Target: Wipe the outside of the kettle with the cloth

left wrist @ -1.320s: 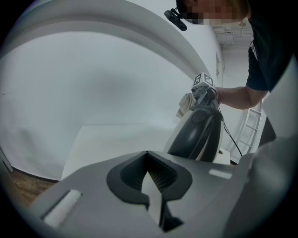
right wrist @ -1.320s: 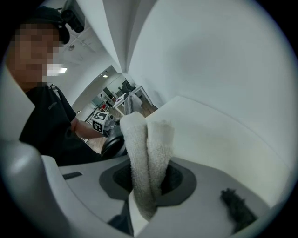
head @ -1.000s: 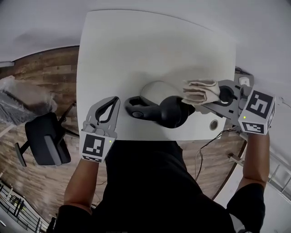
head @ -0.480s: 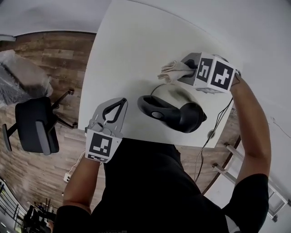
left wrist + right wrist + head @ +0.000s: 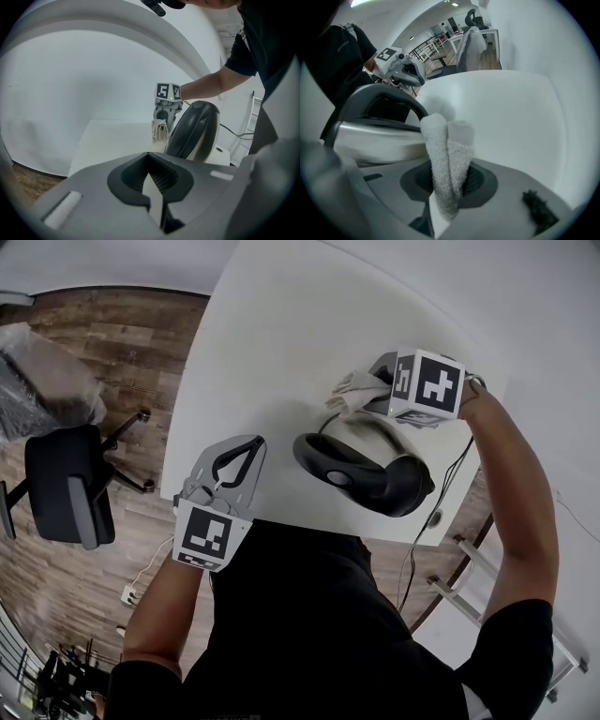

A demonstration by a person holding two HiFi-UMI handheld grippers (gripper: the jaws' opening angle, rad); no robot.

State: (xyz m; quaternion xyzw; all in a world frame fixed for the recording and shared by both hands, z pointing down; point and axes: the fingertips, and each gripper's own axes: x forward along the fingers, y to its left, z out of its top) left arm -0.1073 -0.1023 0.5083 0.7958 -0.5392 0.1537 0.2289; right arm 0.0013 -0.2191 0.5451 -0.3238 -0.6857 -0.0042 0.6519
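Note:
The kettle stands on the white table, pale-bodied with a black lid and handle. My right gripper is at its far side, shut on a folded beige cloth. In the right gripper view the cloth sticks up between the jaws, right beside the kettle's shiny wall; whether they touch I cannot tell. My left gripper rests shut and empty on the table, left of the kettle. The left gripper view shows the kettle, the cloth and the right gripper behind it.
A black cable runs from the kettle's base over the table's right edge, near a round grommet hole. An office chair and a plastic-covered object stand on the wooden floor to the left.
My right gripper has carried the cloth from the kettle's right side round to its far side, then held there. The left gripper has stayed put.

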